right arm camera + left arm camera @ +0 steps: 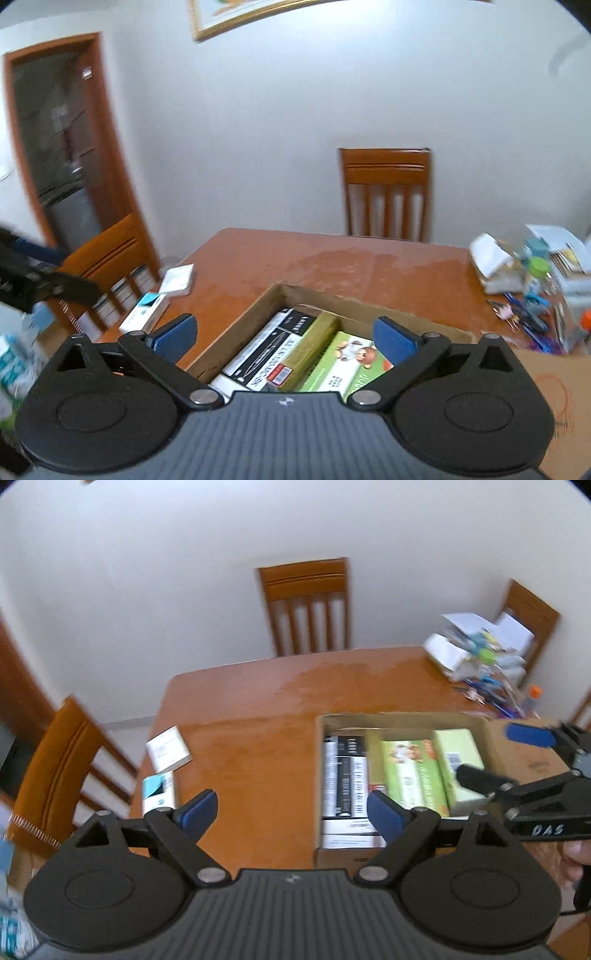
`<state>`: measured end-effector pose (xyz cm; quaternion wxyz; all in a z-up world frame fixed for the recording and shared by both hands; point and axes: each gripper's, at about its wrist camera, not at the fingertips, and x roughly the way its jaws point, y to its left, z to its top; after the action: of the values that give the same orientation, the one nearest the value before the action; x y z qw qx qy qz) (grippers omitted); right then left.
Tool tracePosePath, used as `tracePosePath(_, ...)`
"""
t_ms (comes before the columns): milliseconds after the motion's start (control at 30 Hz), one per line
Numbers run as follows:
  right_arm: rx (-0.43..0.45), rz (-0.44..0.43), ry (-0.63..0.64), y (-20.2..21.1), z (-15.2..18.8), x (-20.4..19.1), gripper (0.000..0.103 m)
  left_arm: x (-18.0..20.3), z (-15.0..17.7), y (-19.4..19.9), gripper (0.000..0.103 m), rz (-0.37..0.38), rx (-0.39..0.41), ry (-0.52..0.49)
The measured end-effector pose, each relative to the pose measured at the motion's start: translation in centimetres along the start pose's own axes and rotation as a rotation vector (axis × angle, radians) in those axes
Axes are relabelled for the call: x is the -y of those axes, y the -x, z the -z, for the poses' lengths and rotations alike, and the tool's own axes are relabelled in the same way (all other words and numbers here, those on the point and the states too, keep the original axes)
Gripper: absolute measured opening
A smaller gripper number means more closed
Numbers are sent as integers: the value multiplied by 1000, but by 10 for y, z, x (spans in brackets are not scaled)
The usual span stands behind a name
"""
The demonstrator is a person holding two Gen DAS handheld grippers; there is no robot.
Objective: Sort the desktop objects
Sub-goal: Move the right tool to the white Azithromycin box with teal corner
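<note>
A wooden table [258, 716] filled the middle of both views, with three wooden chairs set around it: one at the far side [306, 605], one at the left edge [55, 771] and one at the far right corner [532, 616]. A doorway with a brown frame [66, 147] and the lower edge of a framed picture [236, 14] were seen on the wall in the right wrist view.

An open cardboard box [406, 718] lay on the near right part of the table. Books were packed flat inside it: black and white ones [343, 775] at the left of the box and green ones [417, 771] to the right of them, side by side and touching.

A heap of loose papers, pens and small bottles [484, 657] was piled at the far right corner of the table, well apart from the box. At the left edge two small boxes lay near each other: a white one [168, 751] farther off and a teal and white one [159, 794] nearer.

The left gripper [291, 812] was held above the table just left of the cardboard box, its blue pads [201, 808] spread wide with nothing between them. The right gripper [284, 334] was held over the near end of the box, above the books; its fingers were likewise seen far apart and empty. In the left wrist view it was seen at the right, over the box, with part of a hand [576, 853] behind it.
</note>
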<state>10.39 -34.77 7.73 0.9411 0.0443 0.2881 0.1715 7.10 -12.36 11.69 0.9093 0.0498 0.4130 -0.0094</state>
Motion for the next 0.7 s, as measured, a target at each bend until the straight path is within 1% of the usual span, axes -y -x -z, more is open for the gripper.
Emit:
tracePosePath(100, 7, 12, -2, -1, 3, -1, 103, -13, 6, 4, 88, -19, 2, 51)
tracePosePath(167, -3, 9, 13, -4, 5, -3, 103, -20, 8, 3, 88, -33, -13, 63)
tracePosePath(700, -31, -37, 55, -15, 12, -44, 103, -49, 28, 5, 88, -49, -34, 95)
